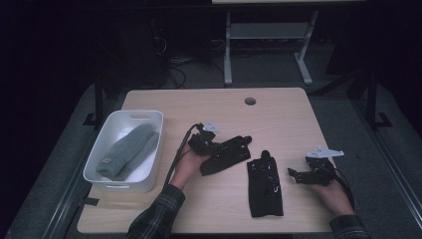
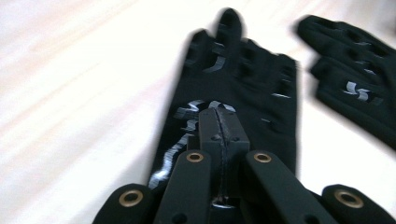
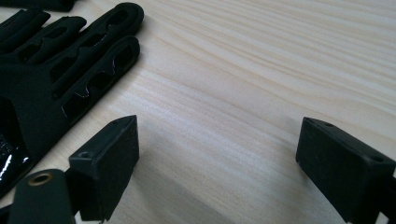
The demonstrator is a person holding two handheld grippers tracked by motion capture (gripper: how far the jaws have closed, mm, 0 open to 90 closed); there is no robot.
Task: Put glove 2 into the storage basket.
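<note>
Two gloves | left tongs (image 2: 219,122) clamp glove (image 1: 226,155), fingertips up-right | second glove (image 1: 265,183) lengthwise

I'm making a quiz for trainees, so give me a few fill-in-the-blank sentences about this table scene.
1. The left gripper is shut on a black ____.
2. The right gripper hovers over the table with its jaws ____.
3. The grey folded cloth lies inside the white ____.
4. The second glove lies flat between the two ____.

Missing words: glove; open; bin; grippers
</note>
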